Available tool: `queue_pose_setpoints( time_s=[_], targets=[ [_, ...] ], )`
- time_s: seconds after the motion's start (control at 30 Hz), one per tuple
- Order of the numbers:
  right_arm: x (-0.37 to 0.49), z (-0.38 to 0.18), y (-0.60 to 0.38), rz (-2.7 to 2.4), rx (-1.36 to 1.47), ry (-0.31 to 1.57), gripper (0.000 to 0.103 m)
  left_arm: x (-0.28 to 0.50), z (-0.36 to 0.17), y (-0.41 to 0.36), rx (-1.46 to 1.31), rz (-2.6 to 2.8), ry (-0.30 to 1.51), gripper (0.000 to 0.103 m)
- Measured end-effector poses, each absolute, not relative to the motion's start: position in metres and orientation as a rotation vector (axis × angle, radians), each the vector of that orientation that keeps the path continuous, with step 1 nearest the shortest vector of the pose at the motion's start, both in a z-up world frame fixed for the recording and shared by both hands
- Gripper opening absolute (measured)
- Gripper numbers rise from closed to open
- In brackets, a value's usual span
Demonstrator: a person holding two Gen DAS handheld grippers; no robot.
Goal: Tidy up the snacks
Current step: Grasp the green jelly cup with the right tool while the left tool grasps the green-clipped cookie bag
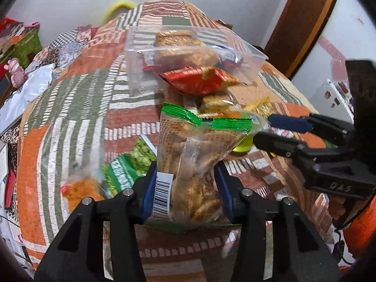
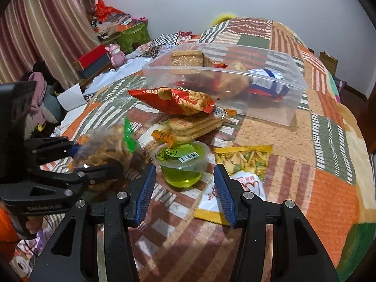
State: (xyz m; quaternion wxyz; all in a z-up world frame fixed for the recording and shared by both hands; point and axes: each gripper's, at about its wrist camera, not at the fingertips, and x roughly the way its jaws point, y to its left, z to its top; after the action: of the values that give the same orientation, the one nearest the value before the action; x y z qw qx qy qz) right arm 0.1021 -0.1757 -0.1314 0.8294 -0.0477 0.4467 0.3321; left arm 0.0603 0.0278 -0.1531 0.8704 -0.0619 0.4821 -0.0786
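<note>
Fingers point(image 1: 150, 188) of the L gripper point(image 1: 185, 185) are clamped on a clear snack bag point(image 1: 188, 155) w/ a green top seal: blue pads press both sides of its lower half, barcode label against the 9 o'clock pad, bag standing upright between them and lifted off the bed point(image 1: 70, 108). From the right wrist view the same bag point(image 2: 105, 148) shows blurred at 9 o'clock, held in the L gripper point(image 2: 94, 162).

R gripper point(image 2: 184, 195) is spread apart, nothing between its fingers point(image 2: 223, 195). Jelly cup point(image 2: 182, 162) w/ green contents sits just ahead of the gap, at 12 o'clock from the fingertips, not touching either pad. Yellow snack pack point(image 2: 244, 162) lies at 1 o'clock, just beside the cup, partly over a white wrapper point(image 2: 218, 197). In the left wrist view the R gripper point(image 1: 265, 131) comes in from 3 o'clock, tips near the bag's top corner.

Farther out at 12 o'clock: cracker pack point(image 2: 190, 127), red bag point(image 2: 174, 98) resting on top of it, then the clear bin point(image 2: 282, 108) w/ several snacks inside. Green pea pack point(image 1: 131, 162) lies on the bed at 9 o'clock of the held bag.
</note>
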Motion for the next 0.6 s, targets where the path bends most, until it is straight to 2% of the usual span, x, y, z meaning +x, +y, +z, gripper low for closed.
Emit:
queue_pose_setpoints(
  time_s=[0.6],
  targets=[
    [0.119, -0.153, -0.155, 0.724, -0.103, 1.022, 0.045, 0.066, -0.132, 0.041, -0.165, -0.16, 0.937, 0.047]
  ],
)
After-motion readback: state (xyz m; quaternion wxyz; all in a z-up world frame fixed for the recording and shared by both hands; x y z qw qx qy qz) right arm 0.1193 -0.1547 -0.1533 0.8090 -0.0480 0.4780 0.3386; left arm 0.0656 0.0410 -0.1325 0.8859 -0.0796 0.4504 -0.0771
